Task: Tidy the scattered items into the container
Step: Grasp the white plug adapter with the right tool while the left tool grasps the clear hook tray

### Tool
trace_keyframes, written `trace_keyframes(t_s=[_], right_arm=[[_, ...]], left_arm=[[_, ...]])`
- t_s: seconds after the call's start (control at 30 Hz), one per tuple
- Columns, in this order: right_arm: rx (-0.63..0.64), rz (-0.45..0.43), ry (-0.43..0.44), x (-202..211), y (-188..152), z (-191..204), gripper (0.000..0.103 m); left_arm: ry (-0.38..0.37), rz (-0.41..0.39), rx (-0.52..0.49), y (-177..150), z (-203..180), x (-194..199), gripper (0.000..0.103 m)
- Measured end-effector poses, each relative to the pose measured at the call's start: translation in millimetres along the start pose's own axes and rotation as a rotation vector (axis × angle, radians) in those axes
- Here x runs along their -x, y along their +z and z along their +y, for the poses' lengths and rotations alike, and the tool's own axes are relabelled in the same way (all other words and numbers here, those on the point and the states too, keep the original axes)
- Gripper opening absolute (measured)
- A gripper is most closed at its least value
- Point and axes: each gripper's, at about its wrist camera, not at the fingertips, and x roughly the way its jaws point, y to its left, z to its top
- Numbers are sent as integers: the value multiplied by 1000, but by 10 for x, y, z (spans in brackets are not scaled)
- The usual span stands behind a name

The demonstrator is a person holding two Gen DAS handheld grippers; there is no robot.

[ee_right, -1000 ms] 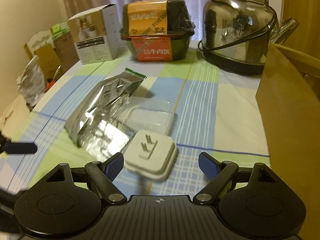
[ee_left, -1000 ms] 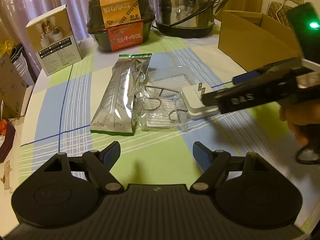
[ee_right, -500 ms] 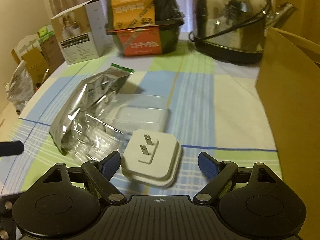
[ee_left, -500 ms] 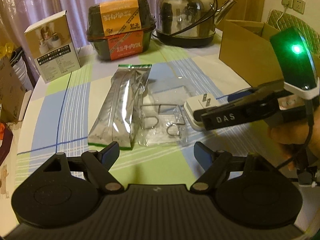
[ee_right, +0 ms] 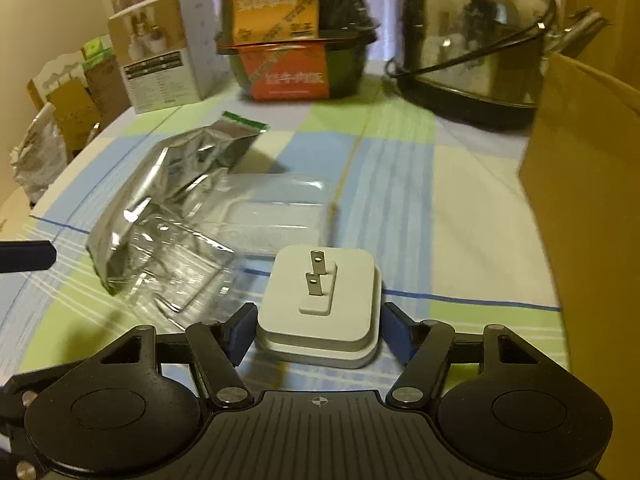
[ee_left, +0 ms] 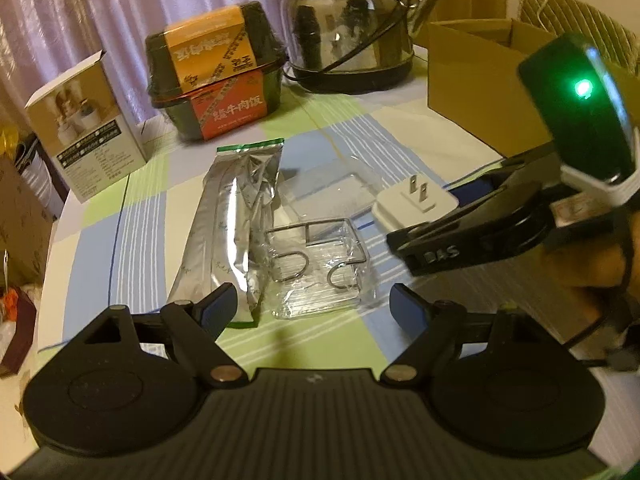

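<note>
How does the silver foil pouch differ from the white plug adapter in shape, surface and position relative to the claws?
The silver foil pouch is long, flat and crinkled; the white plug adapter is a compact rounded block with two metal prongs pointing up. The pouch is shiny, the adapter matte. The adapter sits between the right claw fingers; the pouch lies ahead of the open left claw. Both rest on the checked tablecloth.

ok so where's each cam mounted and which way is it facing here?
Left wrist: on the left gripper, looks across the table at the foil pouch; its open fingers show, plus the right gripper and a hand.
Right wrist: on the right gripper, looks down at the white plug adapter between its fingers.
Shared: adapter, pouch, kettle, cardboard box.
</note>
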Motion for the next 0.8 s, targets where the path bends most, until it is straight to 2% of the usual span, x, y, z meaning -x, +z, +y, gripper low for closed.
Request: trace_keyframes(t_s=[0.13,0.33,0.5,0.53,0.6,0.7,0.8], right_arm=[[-30,-8,-34,172,-106,-171,69],[-29,-2,-43,382,-337,-267,69],[-50,-1,-46,458,-440,-337,69],[-51,-1,-46,473,-451,-346,69],[-51,-1,-46,494,-467,-359,69],[-62,-1,-48,517,-482,-392,69],[-71,2,-44,576,-521,-390,69]], left_arm=[[10,-6,18,42,-55,-134,80],[53,-11,43,130,-130,-396,80],[101,24,64,186,-149,-619,79],[102,32,65,186,-145,-656,78],[104,45,66,178,-145,-707,68],[82,53,50,145,-164,-657,65],[21,84,61,92,-177,-495,64]])
